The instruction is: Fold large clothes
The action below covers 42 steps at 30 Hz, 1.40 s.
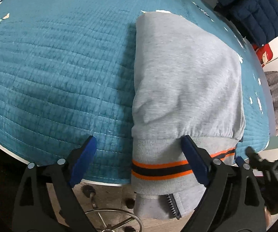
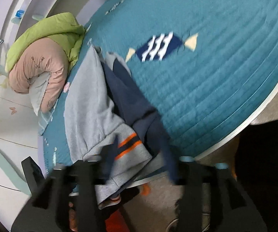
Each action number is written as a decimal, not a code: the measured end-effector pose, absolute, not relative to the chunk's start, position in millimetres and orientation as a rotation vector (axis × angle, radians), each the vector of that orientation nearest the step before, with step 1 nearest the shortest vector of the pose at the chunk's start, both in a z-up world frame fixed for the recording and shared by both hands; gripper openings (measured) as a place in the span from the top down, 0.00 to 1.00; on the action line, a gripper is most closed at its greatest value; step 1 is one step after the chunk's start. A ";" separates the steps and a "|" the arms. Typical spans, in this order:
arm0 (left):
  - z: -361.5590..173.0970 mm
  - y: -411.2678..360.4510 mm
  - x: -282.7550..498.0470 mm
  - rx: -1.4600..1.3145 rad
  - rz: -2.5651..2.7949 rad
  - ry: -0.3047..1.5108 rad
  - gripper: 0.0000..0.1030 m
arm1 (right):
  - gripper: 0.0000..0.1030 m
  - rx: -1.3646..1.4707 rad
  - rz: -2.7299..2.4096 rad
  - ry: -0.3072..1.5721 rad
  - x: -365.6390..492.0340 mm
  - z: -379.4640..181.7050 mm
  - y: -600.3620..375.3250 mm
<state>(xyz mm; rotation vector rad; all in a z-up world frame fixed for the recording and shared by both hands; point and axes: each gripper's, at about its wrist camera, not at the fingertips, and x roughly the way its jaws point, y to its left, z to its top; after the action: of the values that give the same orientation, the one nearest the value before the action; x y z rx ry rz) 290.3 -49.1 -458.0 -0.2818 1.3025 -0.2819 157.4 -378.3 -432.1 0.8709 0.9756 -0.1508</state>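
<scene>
A folded grey zip jacket (image 1: 187, 73) lies on the teal quilt (image 1: 51, 67), its ribbed hem (image 1: 158, 166) with orange and navy stripes hanging over the near edge. My left gripper (image 1: 139, 138) stands open over the hem's left corner, and neither of its blue pads presses the cloth. In the blurred right wrist view the same jacket (image 2: 88, 106) shows its navy lining (image 2: 127, 100). My right gripper (image 2: 140, 156) is open there, with the striped hem (image 2: 131, 148) between its spread fingers. A finger of the right gripper (image 1: 255, 156) shows at the hem's right end.
A navy padded jacket (image 1: 255, 9) lies at the quilt's far right corner. A green jacket (image 2: 51, 27) and a pink one (image 2: 42, 67) are bundled at the quilt's side. The white bed edge (image 2: 255, 119) borders the floor, where a wheeled stool base (image 1: 109, 218) stands.
</scene>
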 end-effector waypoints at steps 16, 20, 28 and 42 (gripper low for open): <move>-461.0 -54.6 294.3 -0.314 -0.285 1.330 0.14 | 0.36 1.086 0.009 1.075 176.2 -483.1 -379.8; -462.3 -50.7 293.6 -0.334 -0.293 1.334 0.14 | 0.36 1.119 -0.020 1.082 186.3 -489.3 -380.4; -464.0 -54.0 290.0 -0.355 -0.314 1.337 0.14 | 0.43 1.061 0.025 1.086 202.3 -483.8 -365.8; -397.8 -75.6 277.5 -0.114 -0.412 1.091 0.75 | 0.79 0.754 0.163 0.954 238.4 -395.2 -311.6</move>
<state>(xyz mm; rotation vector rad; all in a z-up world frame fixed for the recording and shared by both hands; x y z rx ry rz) 277.5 -75.6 -397.8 -0.1145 1.0906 -0.4116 238.4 -311.6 -395.2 0.7542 0.9538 0.1627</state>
